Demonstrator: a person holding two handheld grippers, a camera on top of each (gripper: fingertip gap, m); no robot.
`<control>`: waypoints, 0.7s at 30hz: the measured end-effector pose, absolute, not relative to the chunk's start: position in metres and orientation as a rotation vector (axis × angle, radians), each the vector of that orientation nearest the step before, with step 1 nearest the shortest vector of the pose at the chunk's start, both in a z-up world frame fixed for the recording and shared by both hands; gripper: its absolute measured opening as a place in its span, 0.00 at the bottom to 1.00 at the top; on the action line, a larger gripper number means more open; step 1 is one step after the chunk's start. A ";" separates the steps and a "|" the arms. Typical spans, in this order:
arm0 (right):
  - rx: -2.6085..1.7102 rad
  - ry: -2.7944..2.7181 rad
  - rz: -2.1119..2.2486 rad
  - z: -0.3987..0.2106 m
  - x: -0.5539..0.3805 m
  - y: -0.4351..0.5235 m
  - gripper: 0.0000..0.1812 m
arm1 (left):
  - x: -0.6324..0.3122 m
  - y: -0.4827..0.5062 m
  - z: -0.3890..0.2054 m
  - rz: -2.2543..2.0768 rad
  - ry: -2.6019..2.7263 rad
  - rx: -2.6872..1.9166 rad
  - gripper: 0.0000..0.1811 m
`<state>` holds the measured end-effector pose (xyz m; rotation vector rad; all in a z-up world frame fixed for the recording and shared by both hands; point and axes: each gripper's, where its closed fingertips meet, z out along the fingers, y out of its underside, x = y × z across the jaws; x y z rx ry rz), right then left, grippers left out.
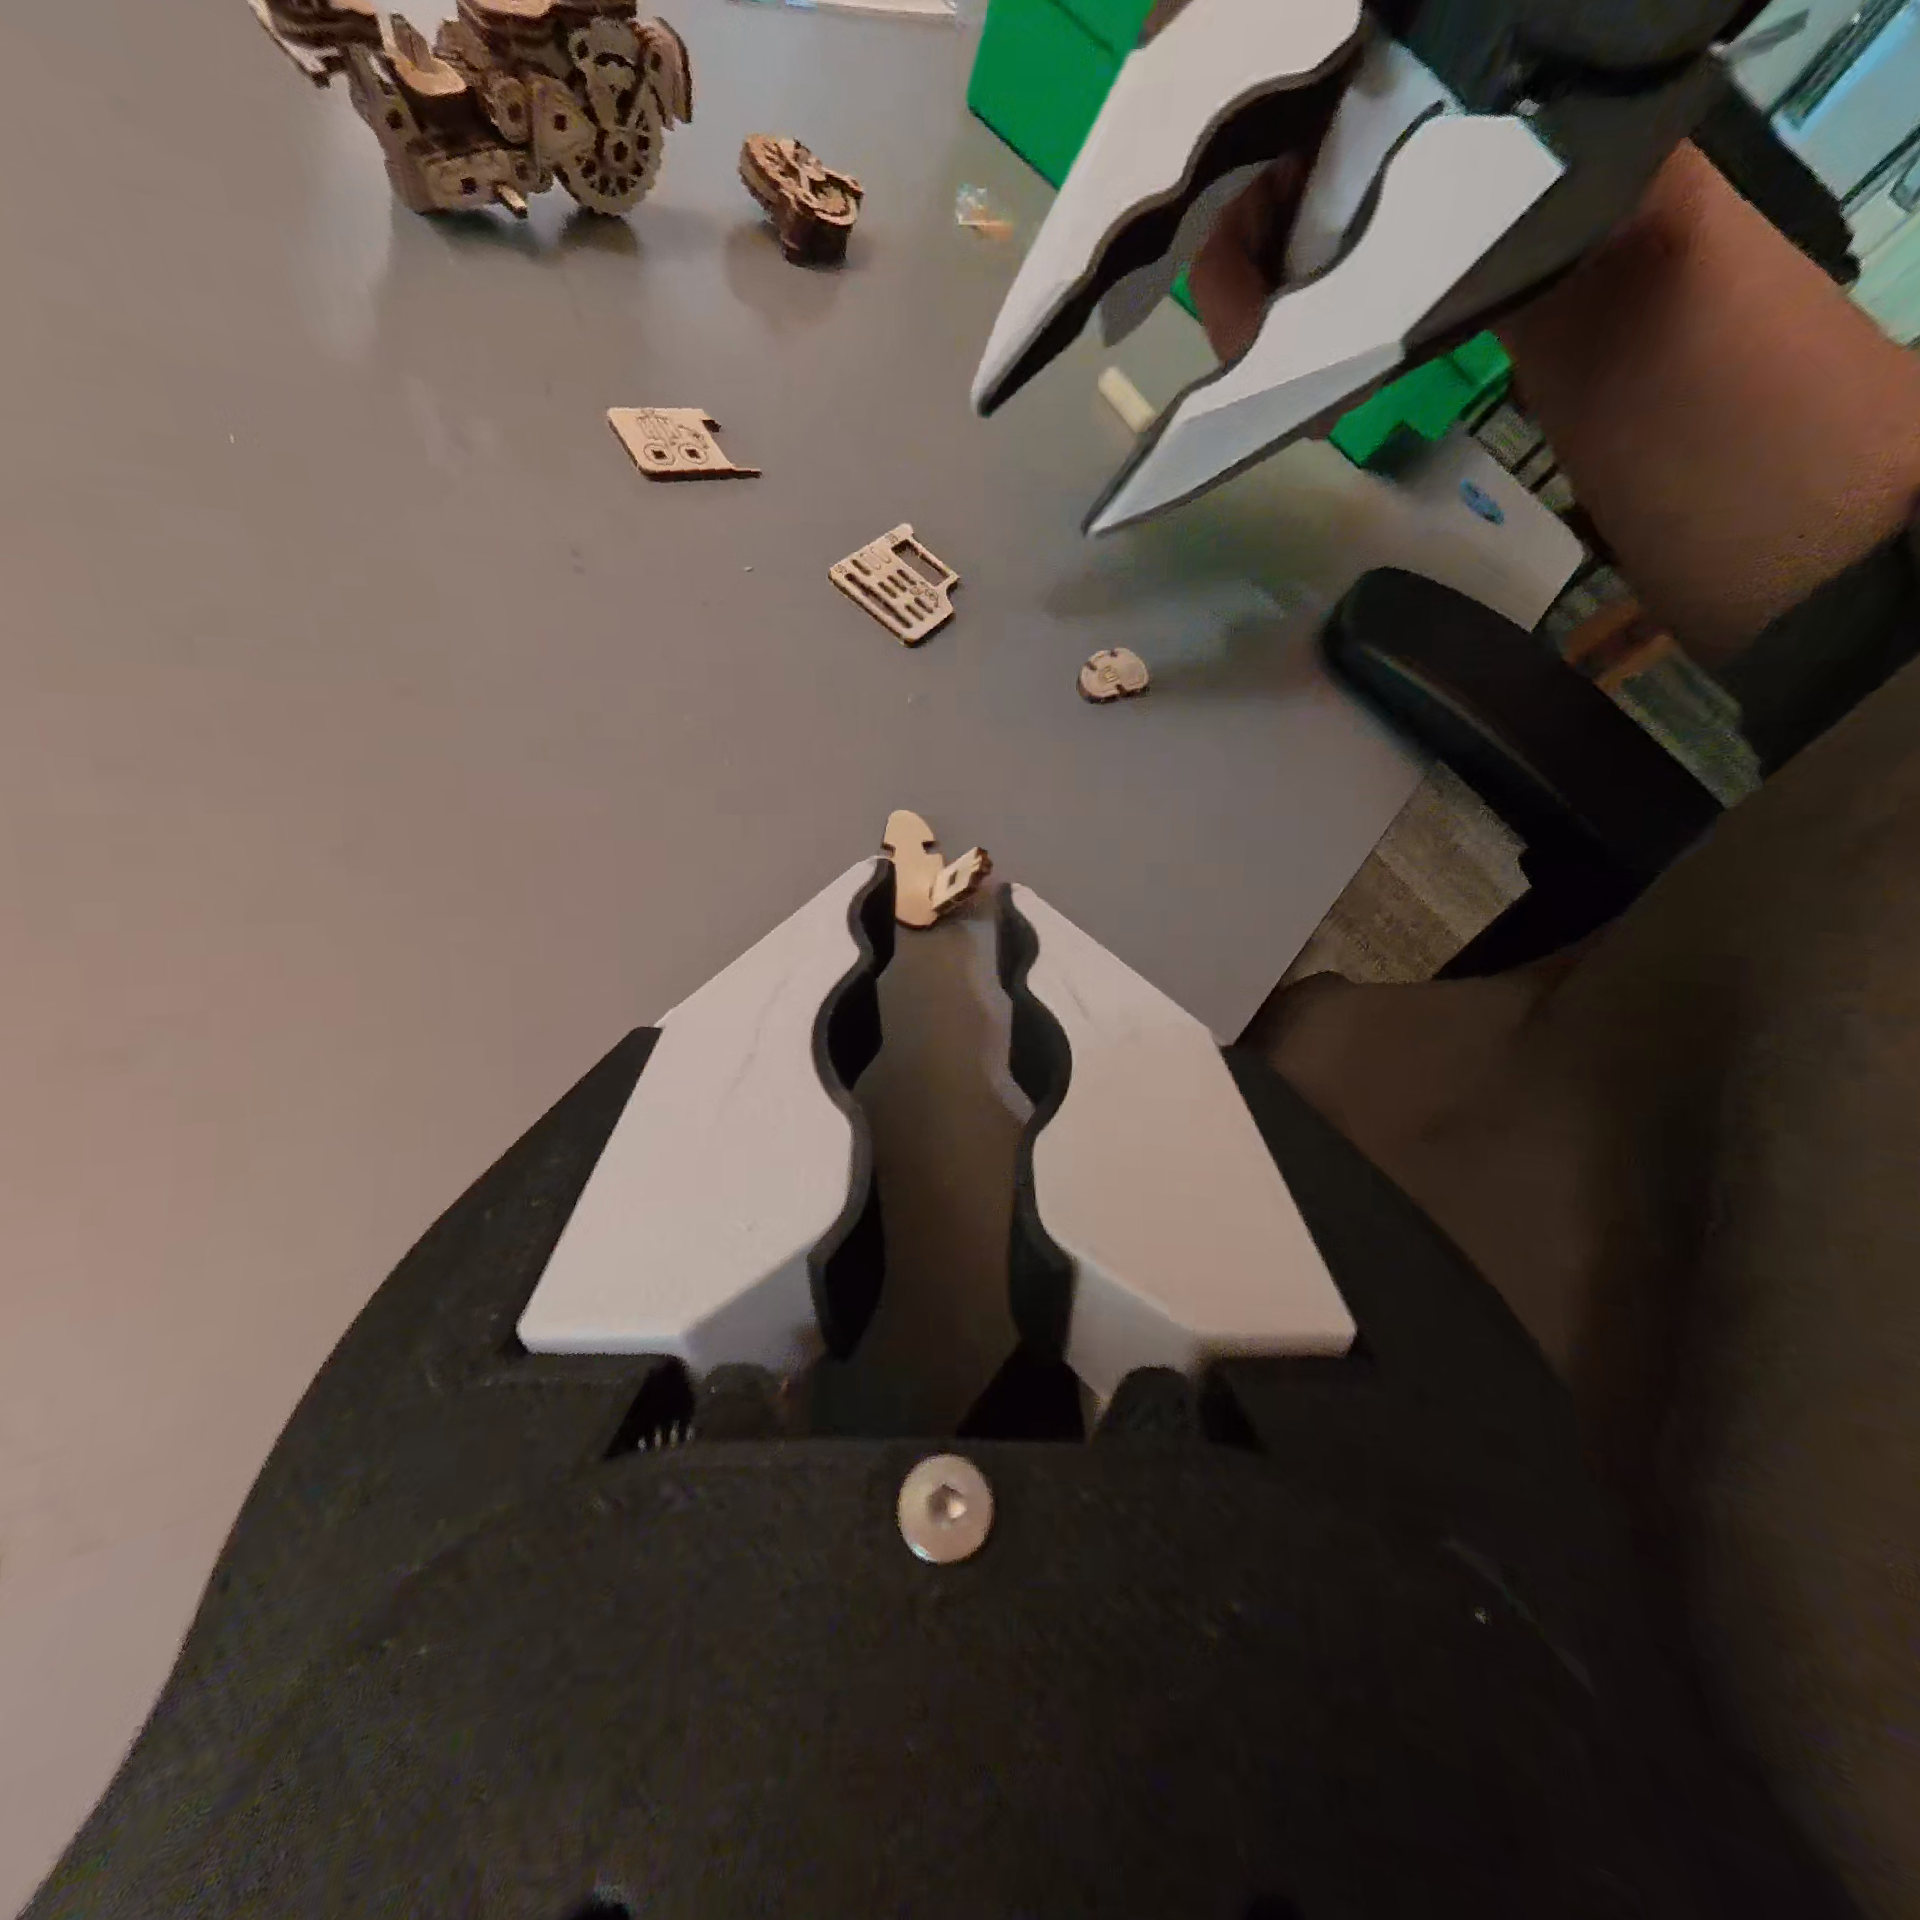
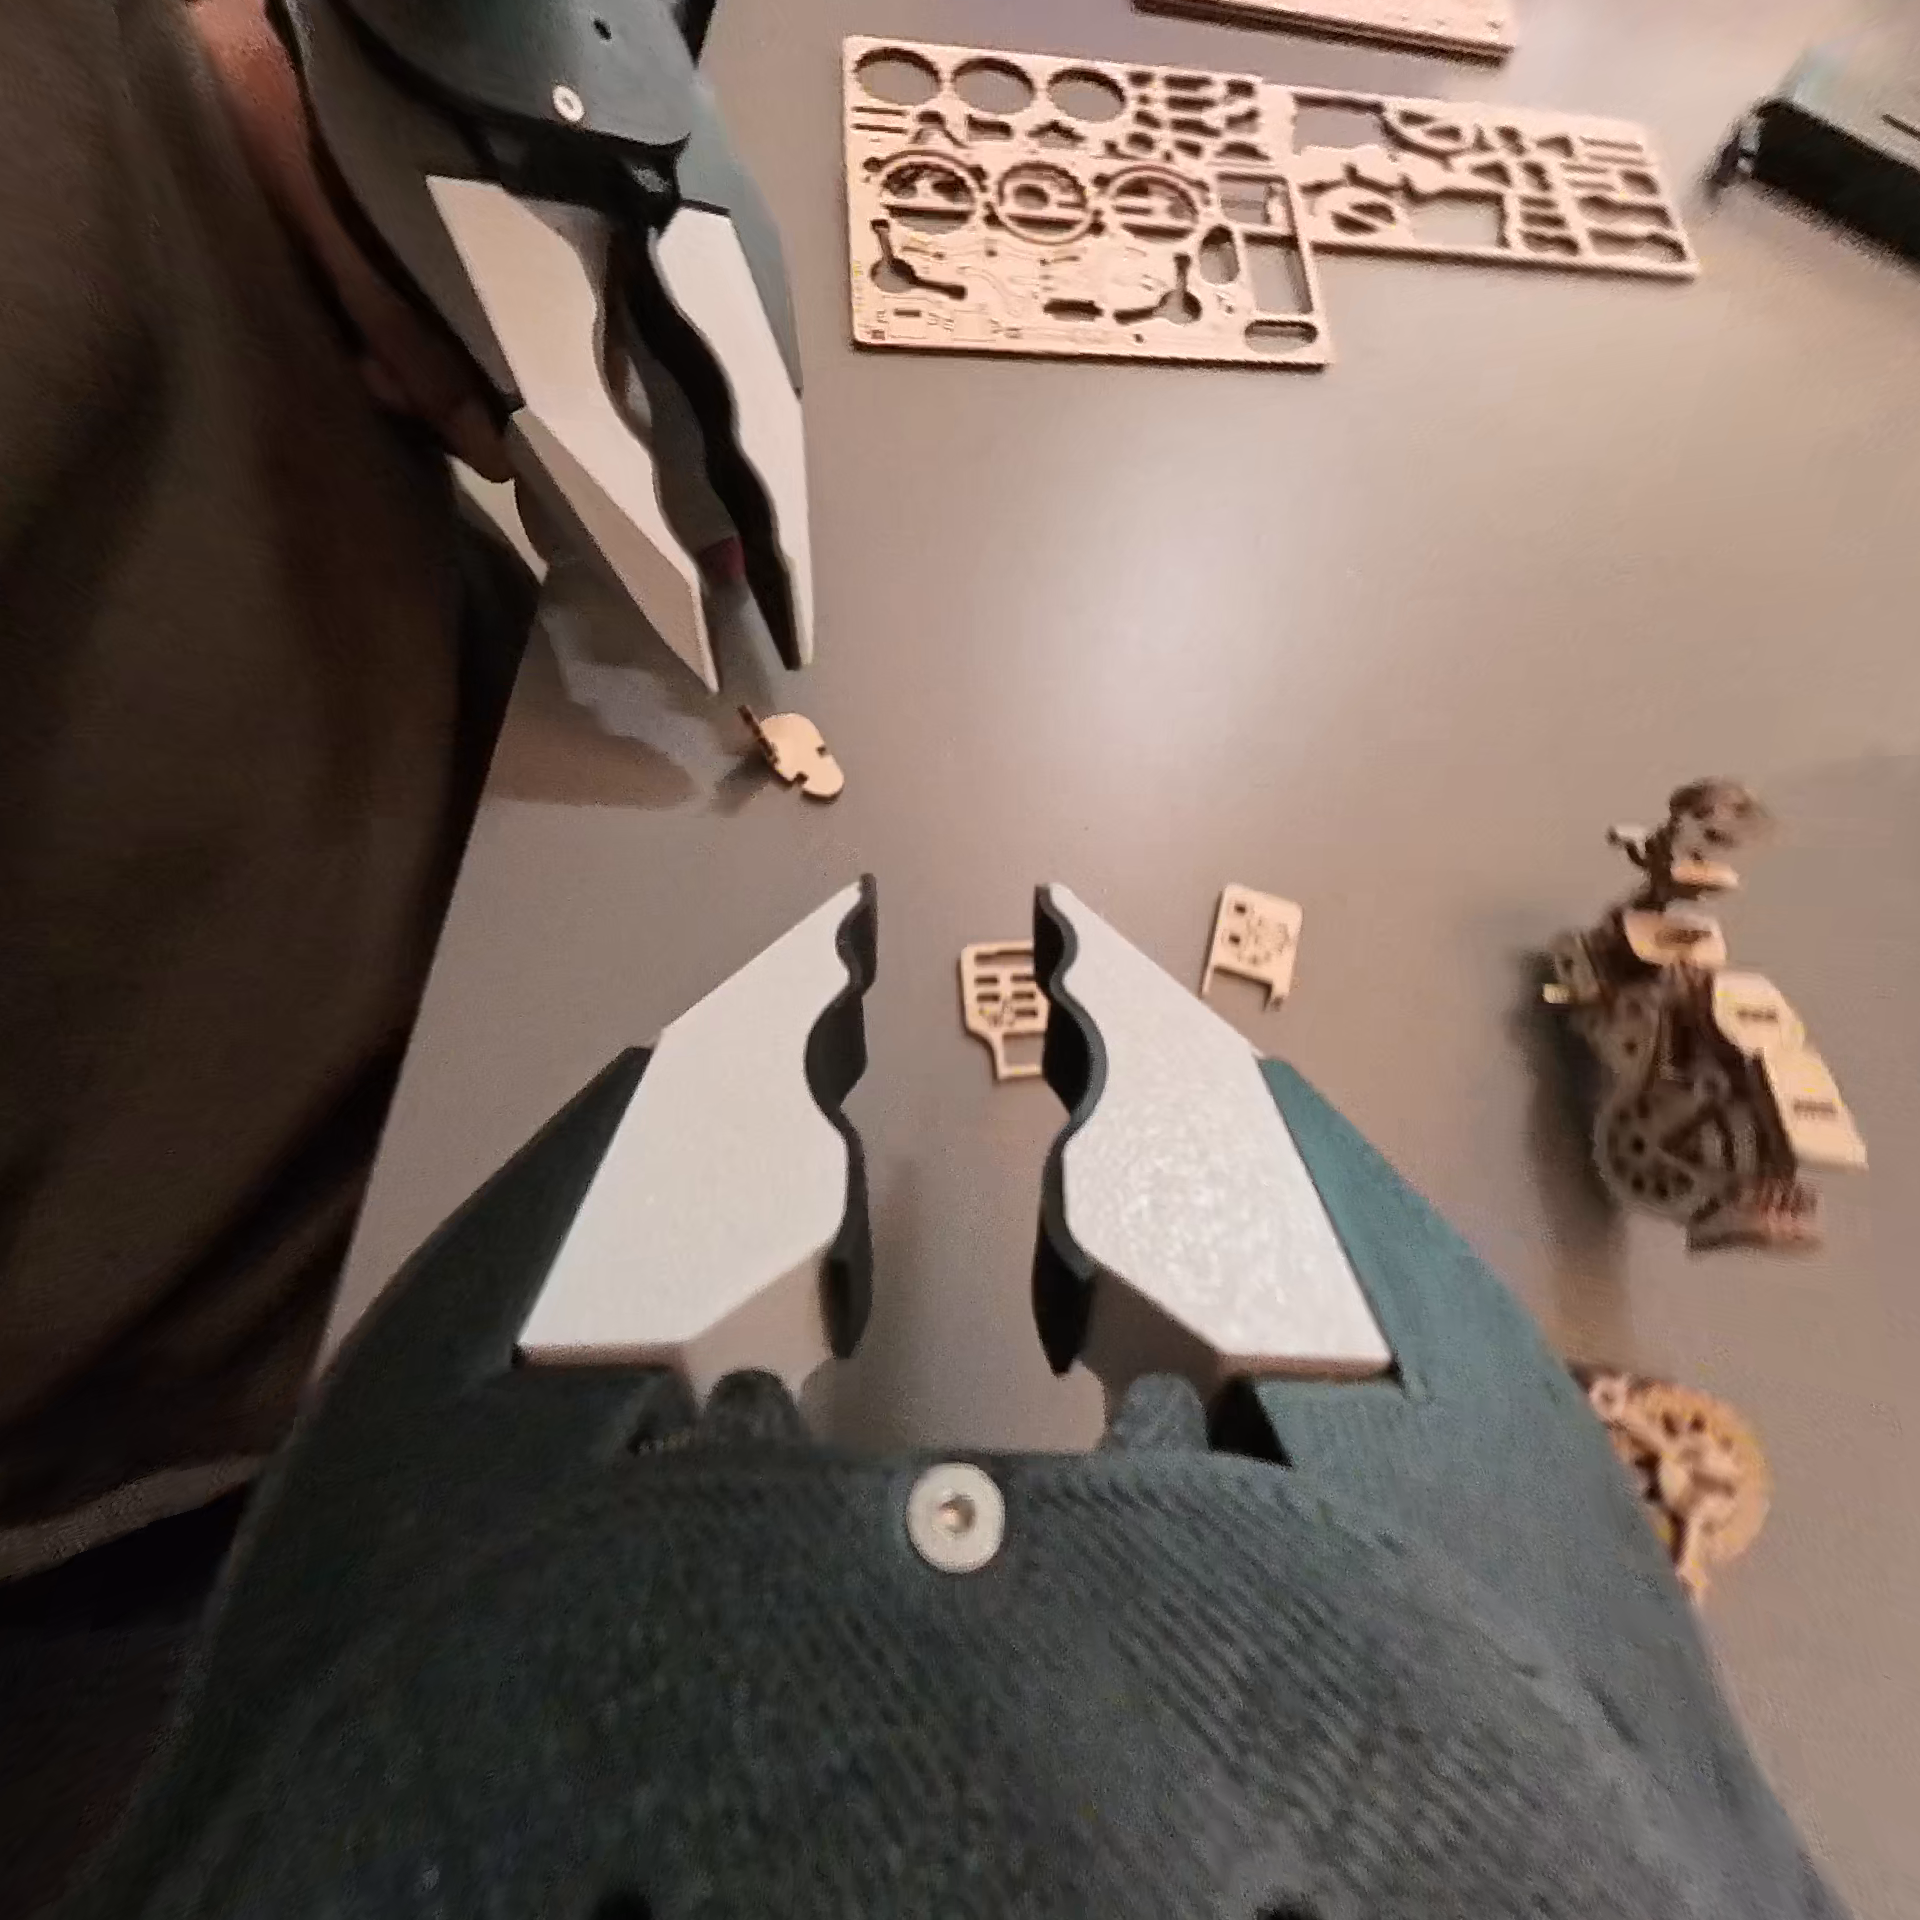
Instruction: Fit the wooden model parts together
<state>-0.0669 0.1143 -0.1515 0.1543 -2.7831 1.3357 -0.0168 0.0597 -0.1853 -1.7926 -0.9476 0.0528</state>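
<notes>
Hovered with both the left claw (image 1: 940, 894) and right claw (image 2: 951, 894) apart and empty, small wooden piece (image 1: 928, 871) lying on the desk (image 1: 312, 727) just off the left claw's tips — thin, light, likely brittle, best pinched by its edges.

A small pale wooden piece (image 1: 925, 871), two flat bits joined at an angle, lies just beyond the left gripper (image 1: 940, 894) tips. Two flat slotted panels (image 1: 894, 584) (image 1: 677, 445) lie farther ahead; the half-built geared model (image 1: 520, 114) stands farthest.
</notes>
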 end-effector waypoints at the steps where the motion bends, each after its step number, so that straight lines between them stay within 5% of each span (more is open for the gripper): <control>1: 0.104 -2.779 1.345 -0.151 -0.064 0.118 0.16 | -0.017 0.061 -0.186 0.062 -0.941 -1.805 0.11; 21: -0.109 -2.824 1.040 -0.186 -0.046 0.156 0.16 | -0.024 0.066 -0.192 0.194 -0.956 -1.890 0.11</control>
